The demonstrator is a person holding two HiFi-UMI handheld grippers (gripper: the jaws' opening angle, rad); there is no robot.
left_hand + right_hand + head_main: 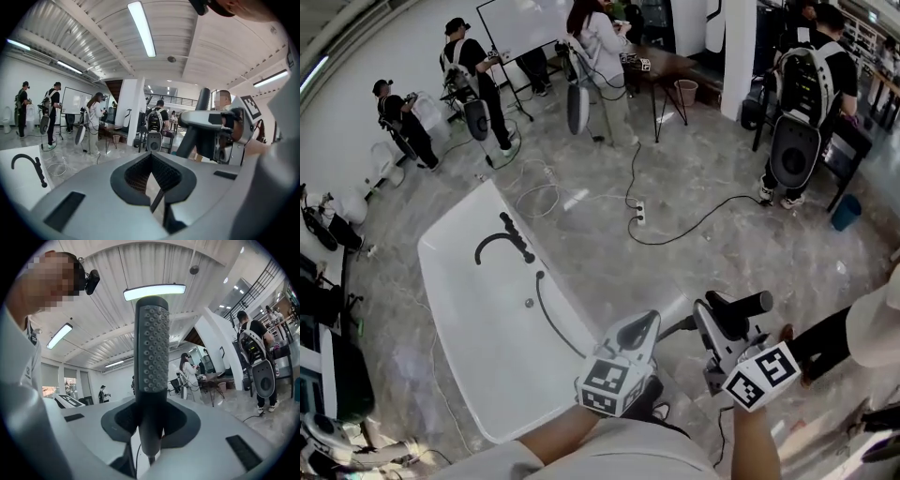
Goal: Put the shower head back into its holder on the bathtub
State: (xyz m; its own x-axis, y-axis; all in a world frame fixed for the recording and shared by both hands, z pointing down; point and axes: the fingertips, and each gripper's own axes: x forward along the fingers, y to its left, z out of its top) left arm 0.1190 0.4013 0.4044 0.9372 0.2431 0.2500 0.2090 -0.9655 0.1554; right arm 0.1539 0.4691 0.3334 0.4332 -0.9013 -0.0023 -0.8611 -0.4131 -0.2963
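Note:
A white bathtub lies on the floor at the left of the head view. A curved black faucet is fixed to its rim. A black hose runs from the tub toward my hands. My right gripper is shut on the black shower head, which stands upright between the jaws with its dotted nozzle face showing. My left gripper is beside it, shut with nothing between its pads. The left gripper view shows the faucet at far left and the held shower head at right.
Several people with equipment stand around the marble floor. Cables and a power strip lie beyond the tub. A table, a whiteboard, a white pillar and a blue bin stand farther off.

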